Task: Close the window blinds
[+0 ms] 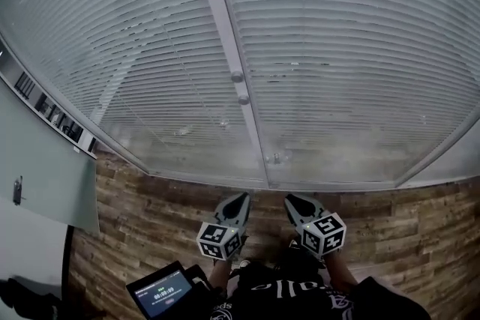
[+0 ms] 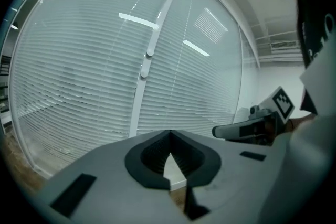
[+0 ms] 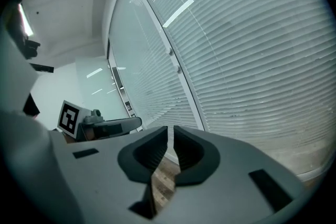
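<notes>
White slatted blinds (image 1: 360, 49) cover two glass panels either side of a white upright frame (image 1: 225, 19). The slats look turned nearly flat against the glass. Two small round knobs (image 1: 237, 76) sit on the frame, and they also show in the left gripper view (image 2: 150, 53) and the right gripper view (image 3: 170, 52). Both grippers hang low over the floor, well short of the blinds. My left gripper (image 1: 241, 198) (image 2: 169, 134) is shut on nothing, its tips meeting. My right gripper (image 1: 291, 200) (image 3: 170, 129) shows a thin gap between its tips, with nothing in it.
Wood-plank floor (image 1: 150, 206) runs up to the window's bottom rail (image 1: 330, 183). A pale door or panel (image 1: 37, 168) with a handle (image 1: 16, 191) stands at the left. A small lit screen (image 1: 159, 291) sits at the person's waist, lower left.
</notes>
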Demonstrator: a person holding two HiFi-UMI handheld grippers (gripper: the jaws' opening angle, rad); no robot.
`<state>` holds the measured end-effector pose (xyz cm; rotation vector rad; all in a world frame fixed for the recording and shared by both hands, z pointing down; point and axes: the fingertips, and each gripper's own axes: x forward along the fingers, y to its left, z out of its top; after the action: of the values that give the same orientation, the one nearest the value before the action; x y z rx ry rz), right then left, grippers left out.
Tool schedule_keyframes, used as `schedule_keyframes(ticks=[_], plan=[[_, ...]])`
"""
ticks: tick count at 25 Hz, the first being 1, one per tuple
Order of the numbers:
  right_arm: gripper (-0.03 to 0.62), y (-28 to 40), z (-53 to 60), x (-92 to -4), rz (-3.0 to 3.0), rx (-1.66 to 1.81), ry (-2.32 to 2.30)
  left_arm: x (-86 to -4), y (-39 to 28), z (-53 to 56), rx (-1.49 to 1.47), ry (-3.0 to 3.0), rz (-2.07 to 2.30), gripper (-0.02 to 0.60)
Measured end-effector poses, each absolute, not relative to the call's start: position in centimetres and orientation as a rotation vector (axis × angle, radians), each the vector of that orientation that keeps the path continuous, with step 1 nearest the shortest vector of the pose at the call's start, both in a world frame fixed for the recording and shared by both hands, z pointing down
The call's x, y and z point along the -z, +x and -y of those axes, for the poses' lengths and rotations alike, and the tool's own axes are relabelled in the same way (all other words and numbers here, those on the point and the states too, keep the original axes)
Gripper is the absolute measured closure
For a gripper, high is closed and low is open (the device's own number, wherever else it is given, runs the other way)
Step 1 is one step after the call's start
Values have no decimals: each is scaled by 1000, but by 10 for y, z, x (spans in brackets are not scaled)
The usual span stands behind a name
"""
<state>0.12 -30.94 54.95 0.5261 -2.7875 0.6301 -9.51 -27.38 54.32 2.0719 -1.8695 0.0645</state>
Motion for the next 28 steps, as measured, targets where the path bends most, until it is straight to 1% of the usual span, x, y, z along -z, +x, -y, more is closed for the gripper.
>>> schedule_keyframes(ticks=[5, 9, 13, 19, 24, 28], plan=[[562, -21, 258, -554, 2763, -529, 624, -545, -97, 213, -134, 2214, 1752, 577], [562, -50, 189, -552, 2794, -600, 755, -551, -121, 140, -235, 2286, 1698, 577], [562, -66, 123, -558, 2793, -667, 901, -561, -146, 73, -269, 2335, 1606, 577], [562, -61, 44, -568, 2718, -644, 984, -580, -160, 17, -199, 2348, 1513, 577], [562, -43, 12, -563, 2685, -665, 1028, -575, -144, -5, -152, 2378, 1483, 577], [562, -32, -16, -553, 2692, -593, 1010, -567, -129, -24, -101, 2388, 1480, 577]])
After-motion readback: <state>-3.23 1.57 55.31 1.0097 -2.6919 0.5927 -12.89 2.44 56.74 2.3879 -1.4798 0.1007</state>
